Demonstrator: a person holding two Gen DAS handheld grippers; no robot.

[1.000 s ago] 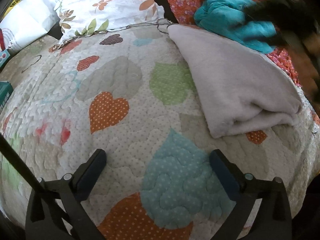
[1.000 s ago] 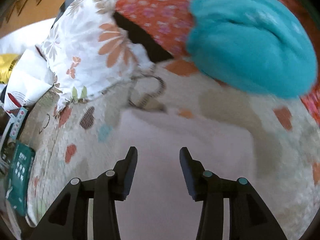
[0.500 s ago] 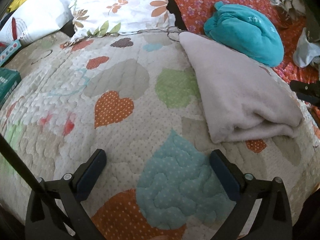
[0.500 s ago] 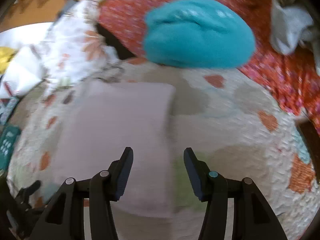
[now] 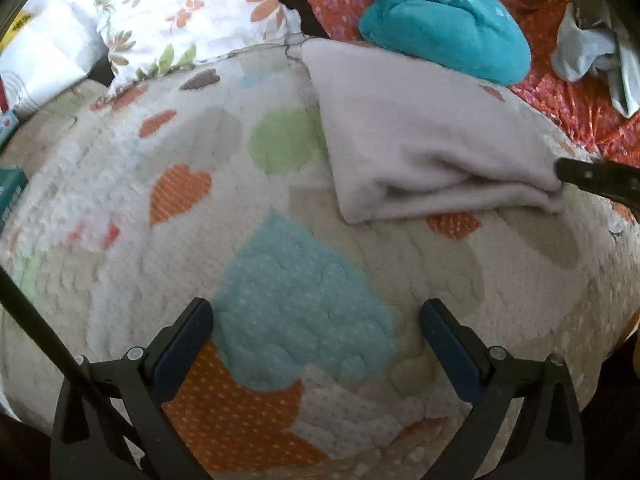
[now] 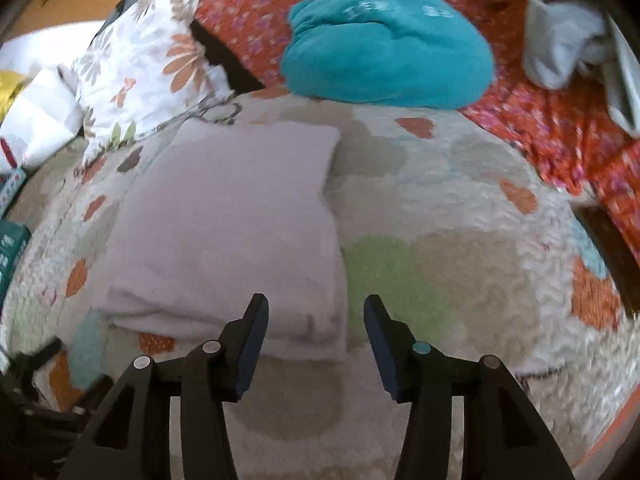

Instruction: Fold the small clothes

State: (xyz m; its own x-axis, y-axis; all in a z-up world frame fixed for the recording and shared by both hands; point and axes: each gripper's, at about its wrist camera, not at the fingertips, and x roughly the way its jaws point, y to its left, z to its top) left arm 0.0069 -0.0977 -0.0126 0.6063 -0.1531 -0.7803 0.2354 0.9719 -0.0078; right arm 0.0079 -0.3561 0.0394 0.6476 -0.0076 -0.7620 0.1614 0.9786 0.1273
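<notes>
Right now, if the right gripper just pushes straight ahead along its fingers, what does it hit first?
Probably the near right corner of the folded pale cloth, which lies just ahead of the open right gripper on the heart-print quilt. Depth is unclear; it could land on quilt beside that corner.

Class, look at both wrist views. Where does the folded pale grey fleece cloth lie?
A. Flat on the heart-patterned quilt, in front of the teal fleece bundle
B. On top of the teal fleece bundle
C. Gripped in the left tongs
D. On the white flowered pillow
A: the folded pale grey fleece cloth lies flat on the heart-patterned quilt, with the teal fleece bundle behind it and no tongs closed on it.
</notes>
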